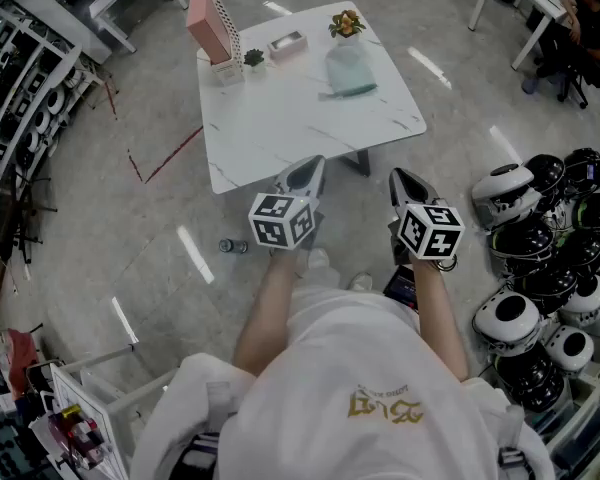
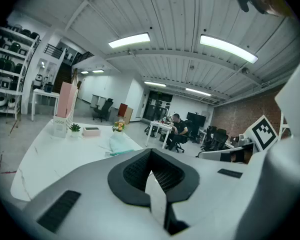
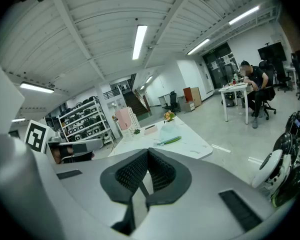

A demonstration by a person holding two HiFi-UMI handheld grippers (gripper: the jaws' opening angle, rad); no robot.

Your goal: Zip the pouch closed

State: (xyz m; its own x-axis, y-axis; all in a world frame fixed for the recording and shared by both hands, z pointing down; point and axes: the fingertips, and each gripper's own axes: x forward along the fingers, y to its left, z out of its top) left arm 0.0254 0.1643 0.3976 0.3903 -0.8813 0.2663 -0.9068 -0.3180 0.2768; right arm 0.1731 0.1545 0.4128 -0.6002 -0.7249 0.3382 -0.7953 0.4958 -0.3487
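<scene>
We hold the left gripper [image 1: 309, 171] and the right gripper [image 1: 404, 184] side by side just short of the white marble-topped table [image 1: 280, 128], both jaw pairs pressed together on nothing. The pale green soft pouch [image 1: 348, 72] lies on the table's far right part, well apart from both.

Figure: the surface [image 1: 280, 133] in front of you, a square white top with faint grey marble veining, shown from the head view. Along its far side, from your left to your right, stand a tall pink box [image 1: 210, 23] upright in a white holder [image 1: 226, 68], a small green potted plant [image 1: 253, 58] just beside that holder, a low pink tray [image 1: 287, 44], and a pot of orange and yellow flowers [image 1: 347, 24]. The pale, translucent pouch [image 1: 347, 70] lies flat just on your side of the flowers, its green edge [image 1: 352, 92] turned towards you.
</scene>
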